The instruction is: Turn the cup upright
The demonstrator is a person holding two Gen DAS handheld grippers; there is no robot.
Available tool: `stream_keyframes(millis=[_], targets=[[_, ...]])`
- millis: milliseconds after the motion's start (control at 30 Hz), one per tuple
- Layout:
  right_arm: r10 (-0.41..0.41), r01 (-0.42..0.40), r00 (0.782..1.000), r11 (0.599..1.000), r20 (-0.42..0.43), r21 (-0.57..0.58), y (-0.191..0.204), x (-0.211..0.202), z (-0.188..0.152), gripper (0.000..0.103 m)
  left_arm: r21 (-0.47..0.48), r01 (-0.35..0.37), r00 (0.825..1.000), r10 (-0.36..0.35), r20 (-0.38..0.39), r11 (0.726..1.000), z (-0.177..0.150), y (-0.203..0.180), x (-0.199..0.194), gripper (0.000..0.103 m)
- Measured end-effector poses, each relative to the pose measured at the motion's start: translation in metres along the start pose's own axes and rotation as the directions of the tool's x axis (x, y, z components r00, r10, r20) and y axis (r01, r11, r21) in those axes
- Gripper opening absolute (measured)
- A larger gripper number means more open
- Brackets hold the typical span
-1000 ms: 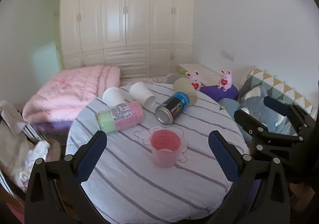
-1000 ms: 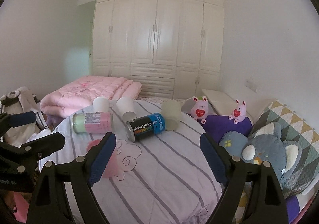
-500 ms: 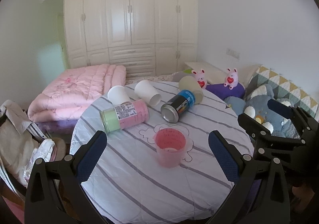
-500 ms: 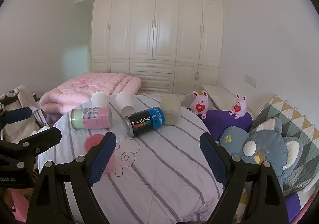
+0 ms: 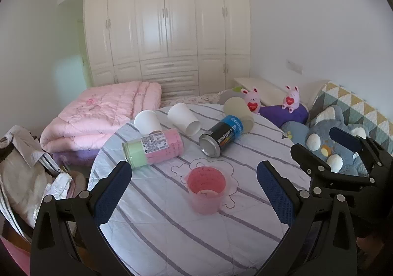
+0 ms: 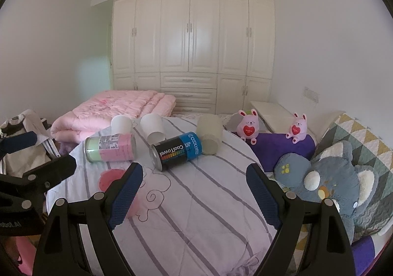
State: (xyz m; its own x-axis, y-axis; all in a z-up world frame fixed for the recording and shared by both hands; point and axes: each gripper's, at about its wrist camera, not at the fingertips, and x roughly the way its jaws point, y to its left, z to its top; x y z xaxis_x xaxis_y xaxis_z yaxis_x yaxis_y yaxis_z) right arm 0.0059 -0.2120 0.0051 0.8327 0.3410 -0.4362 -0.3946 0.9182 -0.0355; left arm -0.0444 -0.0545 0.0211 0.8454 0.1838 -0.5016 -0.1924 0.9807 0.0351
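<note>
Pink cup (image 6: pixel 111 179) half hidden behind right tool's finger (label print illegible).

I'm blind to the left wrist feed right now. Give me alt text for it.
A pink translucent cup stands upright on the striped round table, framed by the open left gripper. Behind it lie a pink-and-green canister, a black-and-blue can, two white paper cups and a beige cup. The right gripper hangs open at right.

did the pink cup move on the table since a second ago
No. The pink cup stands upright on the same cloud drawing of the tablecloth; only the camera view shifted.
</note>
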Motion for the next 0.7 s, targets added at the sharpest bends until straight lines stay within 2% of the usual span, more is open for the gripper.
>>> stream_keyframes(millis=[333, 700], targets=[[0.014, -0.013, 1.0, 1.0, -0.017, 0.026, -0.011, 0.009, -0.003, 0.087, -0.002, 0.01, 1.0, -0.01, -0.025, 1.0, 0.001, -0.007, 0.009, 0.103], [0.016, -0.015, 0.999, 0.999, -0.03, 0.034, -0.015, 0.011, -0.006, 0.087, 0.015, -0.004, 1.0, 0.004, -0.004, 1.0, 0.001, -0.01, 0.008, 0.103]])
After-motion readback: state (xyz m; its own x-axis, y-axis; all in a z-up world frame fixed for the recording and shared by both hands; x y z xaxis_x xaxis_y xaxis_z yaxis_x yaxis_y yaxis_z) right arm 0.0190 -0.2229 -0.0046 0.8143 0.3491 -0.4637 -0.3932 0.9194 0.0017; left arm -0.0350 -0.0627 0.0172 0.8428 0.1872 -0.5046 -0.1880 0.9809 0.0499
